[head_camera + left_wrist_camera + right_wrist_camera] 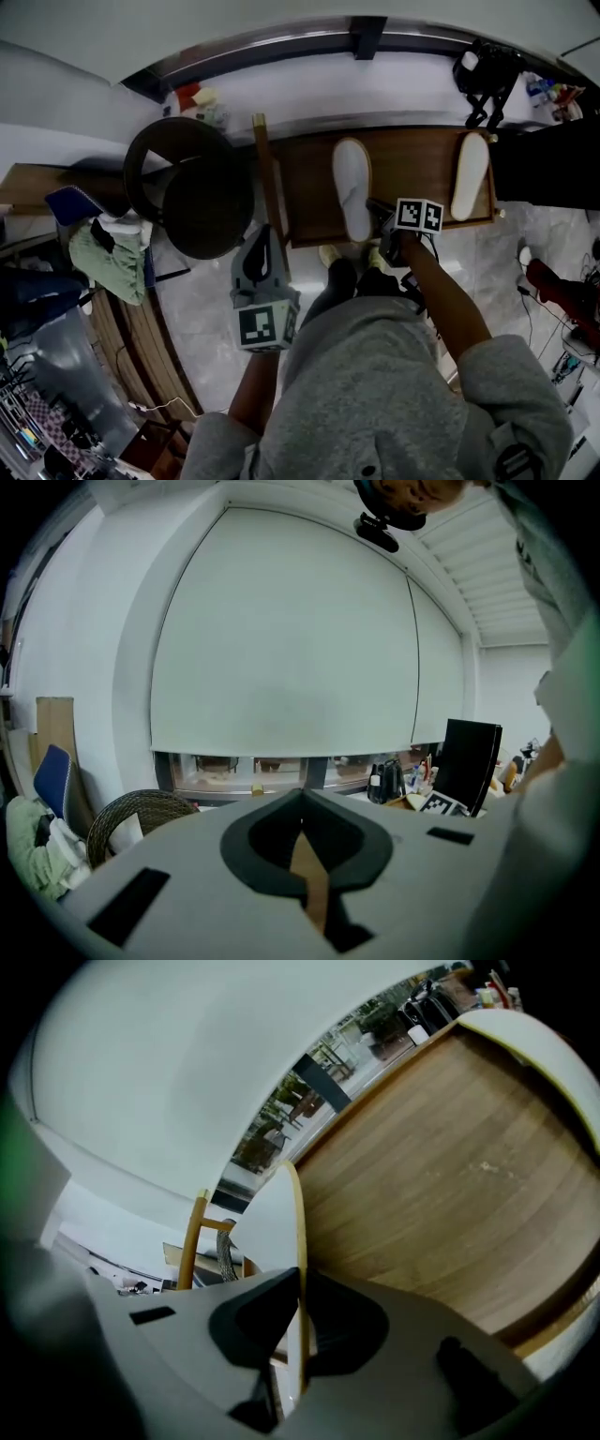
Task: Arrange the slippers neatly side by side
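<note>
Slippers, two white ones, sit on a wooden desk (412, 155) in front of the person, both pointing lengthwise away from the body. The held slipper (352, 187) lies near the middle of the desk; the second slipper (471, 175) lies near the desk's right end, well apart from the first, with bare wood between them.

The right hand-held gripper (298, 1283) has its jaws pinched on the heel end of the held slipper. In the right gripper view the slipper's thin tan rim runs straight up between the two dark pads, its white face on one side and the wood grain of the desk on the other. Whether the heel is lifted off the wood cannot be told. In the head view this hand-held gripper's marker cube sits just right of that heel, above the person's feet.

The left hand-held gripper (300, 803) is held off to the left of the desk, away from both slippers. Its jaws are pressed together at the tip with nothing between them, and it points at a pale window blind (281, 639).

A round wicker chair (187, 187) stands just left of the desk, and a black monitor (472, 761) shows at the right of the left gripper view
</note>
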A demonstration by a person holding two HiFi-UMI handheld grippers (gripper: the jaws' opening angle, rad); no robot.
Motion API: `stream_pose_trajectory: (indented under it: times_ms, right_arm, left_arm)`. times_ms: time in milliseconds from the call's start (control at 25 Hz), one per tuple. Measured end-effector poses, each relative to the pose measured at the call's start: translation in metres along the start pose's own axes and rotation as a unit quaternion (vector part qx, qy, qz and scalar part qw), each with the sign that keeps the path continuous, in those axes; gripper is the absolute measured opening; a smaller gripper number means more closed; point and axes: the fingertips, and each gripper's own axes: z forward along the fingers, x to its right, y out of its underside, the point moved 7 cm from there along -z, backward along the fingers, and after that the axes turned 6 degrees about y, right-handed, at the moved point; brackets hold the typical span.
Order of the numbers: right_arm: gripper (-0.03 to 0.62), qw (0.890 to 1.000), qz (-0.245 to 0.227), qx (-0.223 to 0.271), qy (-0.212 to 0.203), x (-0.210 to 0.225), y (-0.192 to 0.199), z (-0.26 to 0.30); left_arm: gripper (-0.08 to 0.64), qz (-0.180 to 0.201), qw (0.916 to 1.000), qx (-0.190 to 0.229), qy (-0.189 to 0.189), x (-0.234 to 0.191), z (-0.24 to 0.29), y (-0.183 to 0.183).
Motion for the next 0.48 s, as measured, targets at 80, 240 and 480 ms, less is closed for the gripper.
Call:
stream_pose_trajectory:
  times_ms: [80,240,480]
  right_arm:
    - [0.043,1.000,0.016,-0.003,0.007,0.008,0.003,0.001]
    - [0.043,0.999,0.031,-0.007,0.023,0.017,0.009,0.001]
    - [0.044,0.998,0.060,-0.001,0.028,0.022,0.004,0.006]
  left_arm:
    - [0.014,0.004,1.0000,0.002,0.003,0.002,-0.001,-0.001]
    - [0.014,0.011,0.9999,0.003,0.007,0.004,-0.002,-0.001]
    - [0.014,0.013,0.9999,0.002,0.005,0.008,-0.004,-0.003]
